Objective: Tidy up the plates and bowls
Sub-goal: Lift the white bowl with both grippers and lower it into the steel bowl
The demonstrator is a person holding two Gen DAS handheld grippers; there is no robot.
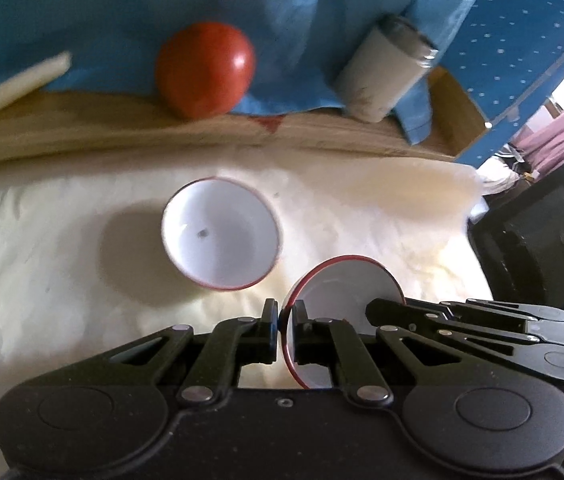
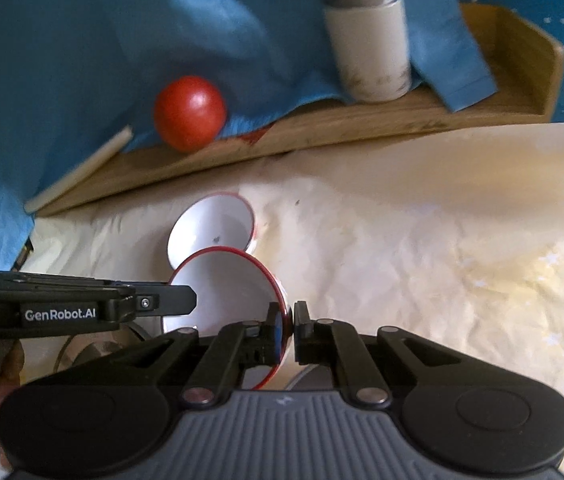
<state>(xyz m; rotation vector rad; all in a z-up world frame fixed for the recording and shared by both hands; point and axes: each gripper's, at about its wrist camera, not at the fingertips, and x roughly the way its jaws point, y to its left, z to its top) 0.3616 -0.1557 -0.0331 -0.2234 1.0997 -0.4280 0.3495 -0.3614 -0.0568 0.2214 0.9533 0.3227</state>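
— Fingers of both your grippers are clamped on one bowl: the left gripper point(image 1: 282, 322) pinches its red rim on one side, the right gripper point(image 2: 291, 322) pinches the rim opposite. That held bowl point(image 1: 341, 292) hangs tilted, just clear of the cream cloth point(image 1: 62, 260) covering the surface.

— And the second bowl point(image 1: 222, 232)?

— It sits upright on the cloth just beyond the one you hold, near the wooden tray point(image 2: 361, 120). You probably mean to nest them.

— What can go wrong?

— Each grip is a thin bite on a slick rim. If your hands drift apart or twist unevenly, one side may slip and the bowl swings or drops onto the other, chipping it. Coming in tilted, its edge may catch the lower rim and shove that bowl toward the tray, where the red ball point(image 1: 206, 68) and white tumbler point(image 2: 365, 40) rest on blue cloth point(image 1: 82, 20).
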